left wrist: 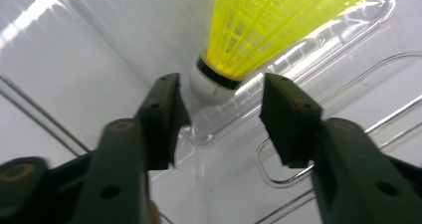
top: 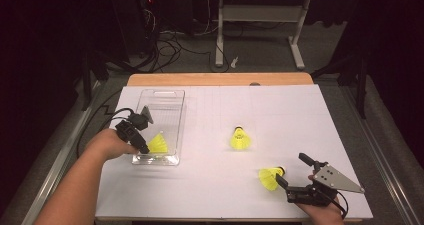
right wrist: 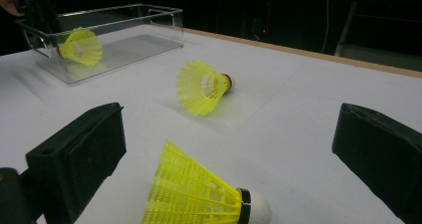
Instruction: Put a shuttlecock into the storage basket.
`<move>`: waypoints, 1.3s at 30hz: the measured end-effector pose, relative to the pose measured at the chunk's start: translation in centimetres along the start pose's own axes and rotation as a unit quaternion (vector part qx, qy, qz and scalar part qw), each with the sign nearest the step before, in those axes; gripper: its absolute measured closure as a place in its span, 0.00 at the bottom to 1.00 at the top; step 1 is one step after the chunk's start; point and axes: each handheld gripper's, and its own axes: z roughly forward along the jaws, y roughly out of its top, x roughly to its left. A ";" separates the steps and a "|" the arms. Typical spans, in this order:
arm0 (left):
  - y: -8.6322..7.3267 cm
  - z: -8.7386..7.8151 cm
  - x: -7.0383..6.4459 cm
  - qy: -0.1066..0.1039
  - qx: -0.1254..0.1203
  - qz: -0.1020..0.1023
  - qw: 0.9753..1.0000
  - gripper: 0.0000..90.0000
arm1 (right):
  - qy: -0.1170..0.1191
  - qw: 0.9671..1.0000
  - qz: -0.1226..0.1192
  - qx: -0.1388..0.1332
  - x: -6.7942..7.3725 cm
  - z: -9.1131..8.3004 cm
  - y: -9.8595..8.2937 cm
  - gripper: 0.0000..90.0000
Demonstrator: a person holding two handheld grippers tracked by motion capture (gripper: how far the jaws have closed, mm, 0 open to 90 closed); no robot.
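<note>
Three yellow shuttlecocks [top: 241, 139], one in one clear bin [top: 165, 97], two grippers, left gripper [left wrist: 219, 117] and right gripper [right wrist: 229, 154] fingers spread

Clear bin [top: 172, 99] sits at table's [top: 280, 105] left, one shuttlecock [top: 158, 143] inside at its near end. Second shuttlecock [top: 240, 138] lies mid-table. Third shuttlecock [top: 270, 177] lies nearer the front edge, right of centre.

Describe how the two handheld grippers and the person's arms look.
Both tools are black. The left gripper trails a black cable that loops over the table edge and carries a small grey plate. The right gripper bears a larger grey three-cornered plate dotted with small holes. In the gripper views the jaws are thick, blocky black pads with round holes along their arms. Both forearms are bare, no sleeves.
</note>
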 end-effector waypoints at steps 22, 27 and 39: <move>0.3 -1.0 -0.5 -0.011 -0.014 -0.009 1.000 0.55 | 0.000 1.000 0.000 -0.001 0.0 0.0 0.0 0.01; 0.4 -1.8 -0.6 -0.012 -0.022 -0.009 1.000 0.54 | 0.001 1.000 -0.001 -0.001 0.0 0.1 0.0 0.01; 0.3 -3.5 -0.9 -0.012 -0.028 -0.007 1.000 0.52 | 0.002 1.000 -0.001 -0.001 0.1 0.1 0.1 0.01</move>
